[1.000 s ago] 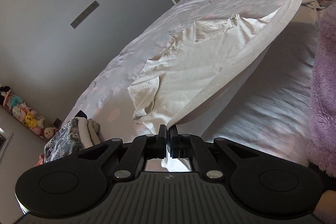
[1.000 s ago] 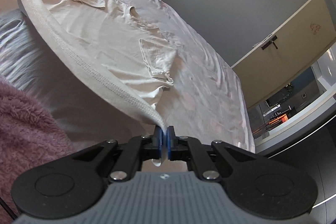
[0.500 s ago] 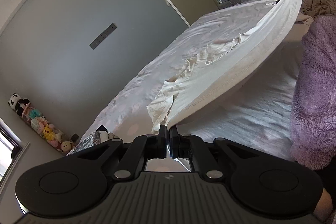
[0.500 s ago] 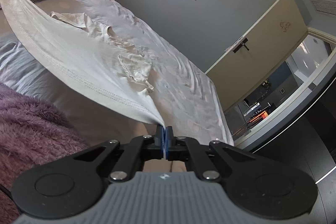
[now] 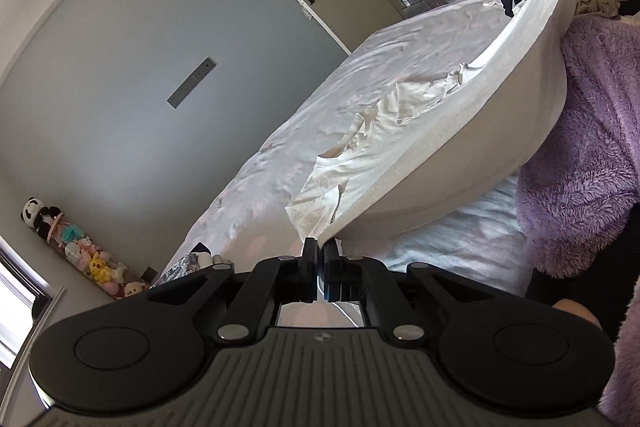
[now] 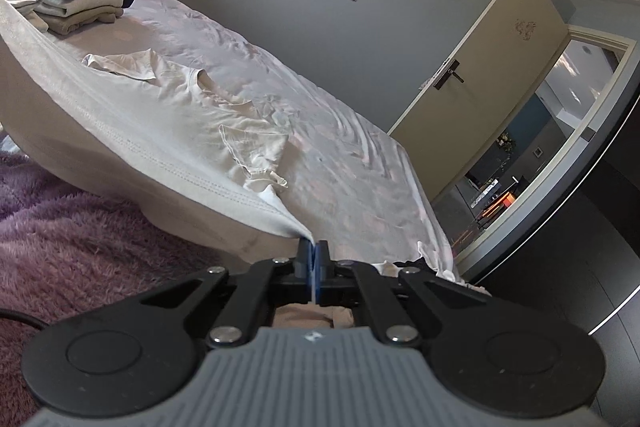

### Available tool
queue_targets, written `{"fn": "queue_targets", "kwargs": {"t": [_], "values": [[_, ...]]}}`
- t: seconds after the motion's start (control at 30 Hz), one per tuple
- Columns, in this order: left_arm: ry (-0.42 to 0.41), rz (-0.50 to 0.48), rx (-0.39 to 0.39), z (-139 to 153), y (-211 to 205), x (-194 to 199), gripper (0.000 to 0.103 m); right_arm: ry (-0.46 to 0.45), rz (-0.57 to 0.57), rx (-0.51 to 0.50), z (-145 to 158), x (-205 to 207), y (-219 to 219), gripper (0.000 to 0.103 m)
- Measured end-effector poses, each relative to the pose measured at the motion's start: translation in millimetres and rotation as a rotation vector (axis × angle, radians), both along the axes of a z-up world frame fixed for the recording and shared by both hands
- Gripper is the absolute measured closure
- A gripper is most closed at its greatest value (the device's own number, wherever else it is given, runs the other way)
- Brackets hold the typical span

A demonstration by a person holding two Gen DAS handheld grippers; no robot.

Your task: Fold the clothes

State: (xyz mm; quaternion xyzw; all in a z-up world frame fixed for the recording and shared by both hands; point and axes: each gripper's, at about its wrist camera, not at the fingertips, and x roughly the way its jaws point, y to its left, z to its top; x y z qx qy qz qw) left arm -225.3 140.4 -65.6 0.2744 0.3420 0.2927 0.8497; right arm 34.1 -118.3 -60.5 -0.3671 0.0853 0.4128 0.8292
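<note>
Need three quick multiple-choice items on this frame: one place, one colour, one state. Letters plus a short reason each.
1. Where does the stack of folded clothes lie?
A. on the bed
B. on the floor
C. on a chair

2. What colour is the fuzzy sleeve?
A. green
B. purple
C. orange

3. How is the white T-shirt's hem held?
A. lying free
B. pinched by one gripper
C. pinched at both ends

Key: 1 A, it sits on the bed sheet; 2 B, purple pile shows; 3 C, the left gripper and right gripper each clamp a corner.
</note>
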Motion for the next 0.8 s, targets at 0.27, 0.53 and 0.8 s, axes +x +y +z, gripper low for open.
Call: {"fn": "queue_targets", "kwargs": {"t": [0.27, 0.53, 0.8], "values": [[-0.008, 0.006, -0.029, -1.9, 6.2, 5.5, 0.102, 0.125, -0.003, 0.030, -15.9, 12.6, 6.5, 0.101], [0.000, 0.036, -0.073, -11.2, 15.5, 1.6, 0.102, 0.253, -0.006, 0.108, -30.5, 20.5, 16.6, 0.099], [-0.003, 0.062, -0.116, -18.6, 21.7, -0.5, 0.102, 0.536, -0.121, 0.275, -41.4, 36.8, 10.1, 0.069]]}}
